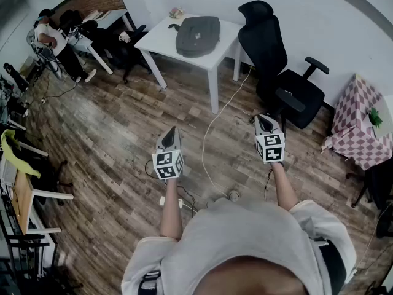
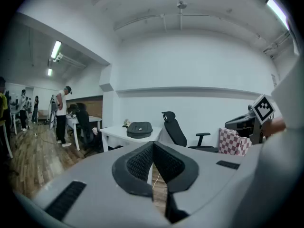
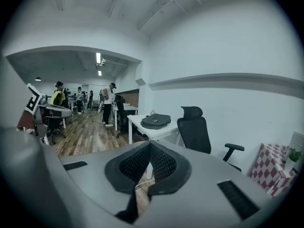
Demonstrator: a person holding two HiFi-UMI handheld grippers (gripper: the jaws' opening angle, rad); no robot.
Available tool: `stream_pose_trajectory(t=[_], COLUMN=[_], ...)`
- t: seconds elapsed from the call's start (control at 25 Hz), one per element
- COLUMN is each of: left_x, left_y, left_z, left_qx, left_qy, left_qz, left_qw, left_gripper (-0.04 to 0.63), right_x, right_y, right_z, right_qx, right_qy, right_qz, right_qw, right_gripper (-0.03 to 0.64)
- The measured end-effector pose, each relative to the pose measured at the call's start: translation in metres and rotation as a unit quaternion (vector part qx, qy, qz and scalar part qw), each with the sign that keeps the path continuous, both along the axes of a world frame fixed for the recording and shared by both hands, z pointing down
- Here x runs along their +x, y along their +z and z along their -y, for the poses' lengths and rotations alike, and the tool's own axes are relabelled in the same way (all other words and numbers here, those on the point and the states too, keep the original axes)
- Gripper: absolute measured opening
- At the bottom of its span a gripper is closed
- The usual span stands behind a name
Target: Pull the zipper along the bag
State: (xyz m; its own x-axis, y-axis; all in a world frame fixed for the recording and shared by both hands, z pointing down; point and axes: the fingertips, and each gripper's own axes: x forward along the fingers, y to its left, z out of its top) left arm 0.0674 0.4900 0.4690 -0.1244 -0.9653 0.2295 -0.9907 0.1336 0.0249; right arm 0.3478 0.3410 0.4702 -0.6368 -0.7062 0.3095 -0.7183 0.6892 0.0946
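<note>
A dark grey bag (image 1: 198,35) lies flat on a white table (image 1: 161,40) against the far wall, well ahead of both grippers. The same bag (image 2: 139,129) shows small in the left gripper view, and the bag (image 3: 155,121) shows small in the right gripper view too. My left gripper (image 1: 171,135) is held out over the wood floor, shut and empty. My right gripper (image 1: 264,123) is level with it to the right, also shut with nothing between its jaws. Neither is near the bag. The zipper is too small to make out.
A black office chair (image 1: 277,66) stands right of the table. A white cable (image 1: 216,123) runs across the floor between the grippers. A checked cloth table (image 1: 360,123) is at far right. People (image 1: 54,43) stand by desks at far left.
</note>
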Motion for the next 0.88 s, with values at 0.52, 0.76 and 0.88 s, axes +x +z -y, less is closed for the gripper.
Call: stream_pose_trajectory(t=[0.52,0.76,0.88], left_x=[0.025,0.044,0.050], left_y=[0.004,0.009,0.013], left_z=[0.007,0.016,0.022], left_qx=[-0.006,-0.012,-0.014], left_qy=[-0.009,-0.013,-0.014], left_qz=[0.001,0.004,0.005], left_qw=[0.9999,0.9998,0.9998], left_gripper=[0.026,0.026,0.026], right_x=[0.012,0.016,0.017], right_y=[0.005,0.017,0.023], right_z=[0.009,0.014,0.018], right_qx=[-0.005,-0.009,-0.011], right_qy=[-0.020,-0.041,-0.048], right_qz=[0.012,0.007,0.001], right_qw=[1.000,0.999,0.999], right_gripper=[0.014,0.014,0.014])
